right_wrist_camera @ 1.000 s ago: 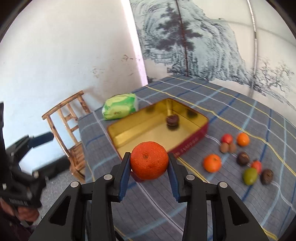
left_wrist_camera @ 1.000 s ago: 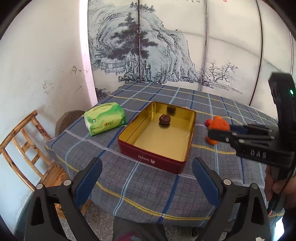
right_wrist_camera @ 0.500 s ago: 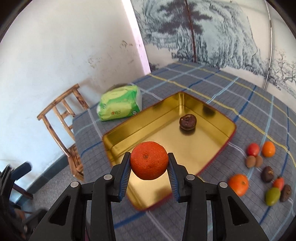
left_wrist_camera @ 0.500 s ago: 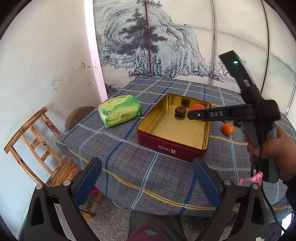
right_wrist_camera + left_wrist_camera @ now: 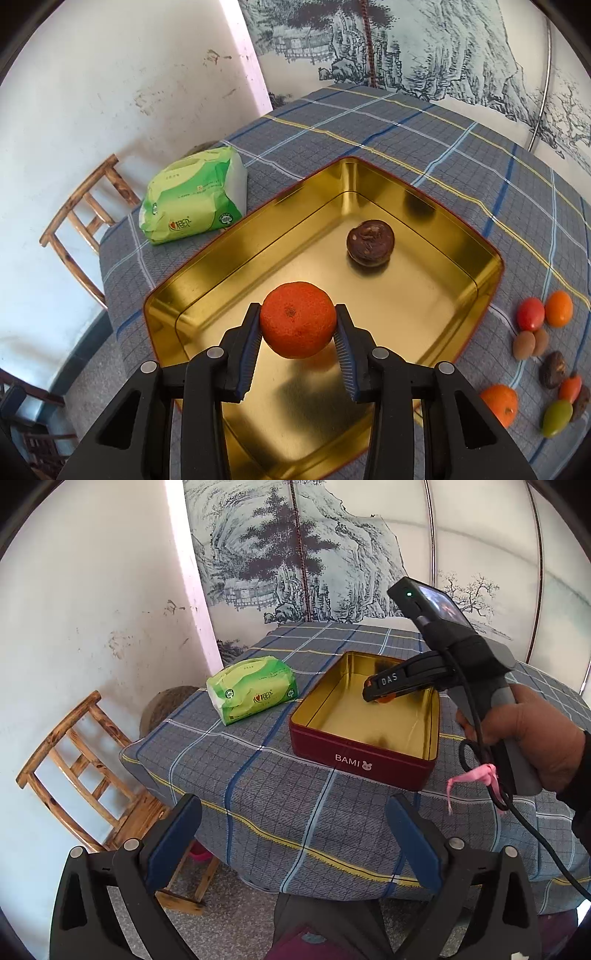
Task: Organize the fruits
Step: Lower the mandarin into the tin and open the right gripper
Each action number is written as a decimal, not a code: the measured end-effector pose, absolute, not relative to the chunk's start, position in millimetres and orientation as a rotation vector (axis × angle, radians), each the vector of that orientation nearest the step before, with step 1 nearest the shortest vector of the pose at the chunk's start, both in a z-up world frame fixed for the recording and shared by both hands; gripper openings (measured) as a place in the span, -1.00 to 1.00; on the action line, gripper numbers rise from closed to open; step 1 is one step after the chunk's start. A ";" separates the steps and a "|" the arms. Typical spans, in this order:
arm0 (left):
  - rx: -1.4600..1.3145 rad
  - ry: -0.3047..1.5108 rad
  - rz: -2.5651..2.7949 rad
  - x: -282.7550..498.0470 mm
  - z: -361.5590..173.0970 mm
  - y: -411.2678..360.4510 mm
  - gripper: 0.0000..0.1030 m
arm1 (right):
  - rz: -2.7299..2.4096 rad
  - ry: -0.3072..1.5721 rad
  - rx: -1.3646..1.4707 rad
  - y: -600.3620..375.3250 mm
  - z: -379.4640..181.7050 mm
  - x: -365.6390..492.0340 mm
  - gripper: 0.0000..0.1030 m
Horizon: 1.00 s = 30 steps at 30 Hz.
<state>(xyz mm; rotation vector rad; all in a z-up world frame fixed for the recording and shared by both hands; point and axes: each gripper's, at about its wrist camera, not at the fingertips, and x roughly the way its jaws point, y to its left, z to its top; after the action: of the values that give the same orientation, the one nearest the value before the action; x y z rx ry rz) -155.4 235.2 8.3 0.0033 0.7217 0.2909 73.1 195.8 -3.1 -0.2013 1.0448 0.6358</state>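
My right gripper [image 5: 298, 328] is shut on an orange tangerine [image 5: 297, 319] and holds it just above the gold floor of the red tin box [image 5: 491, 295]. A dark brown round fruit [image 5: 370, 242] lies inside the box, farther back. Several small fruits sit on the cloth right of the box, among them a second tangerine [image 5: 499, 404], a red one [image 5: 530, 314] and a green one [image 5: 556, 418]. In the left wrist view my left gripper [image 5: 293, 843] stands open and empty at the table's near edge, short of the box [image 5: 360, 760]. The right gripper [image 5: 382, 694] reaches into the box, a sliver of orange under its tip.
A green tissue pack [image 5: 252, 689] lies on the plaid tablecloth [image 5: 258, 775] left of the box. A wooden chair [image 5: 77, 768] stands off the table's left corner, by a white wall. A painted screen stands behind the table. A hand [image 5: 535, 734] holds the right gripper's handle.
The right gripper has carried the tangerine from beside the box to over its inside and lower. The box and brown fruit now look closer. My left gripper has stayed open.
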 end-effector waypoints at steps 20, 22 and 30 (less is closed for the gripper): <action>-0.024 0.767 0.295 -156.4 -1.8 248.3 0.92 | 0.582 1.076 -0.224 230.2 -14.7 94.6 -0.22; -0.028 0.776 0.296 -155.9 -2.9 248.4 0.92 | 0.579 1.074 -0.213 229.8 -14.7 95.7 -0.22; -0.033 0.799 0.295 -154.2 -8.1 249.1 0.92 | 0.577 1.062 -0.169 226.9 -10.7 99.6 -0.21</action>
<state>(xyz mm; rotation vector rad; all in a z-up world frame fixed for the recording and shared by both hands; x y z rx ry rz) -154.2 249.1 -8.1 -0.0329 0.7988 0.2945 99.6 226.9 -10.7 -0.1693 1.0621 0.5768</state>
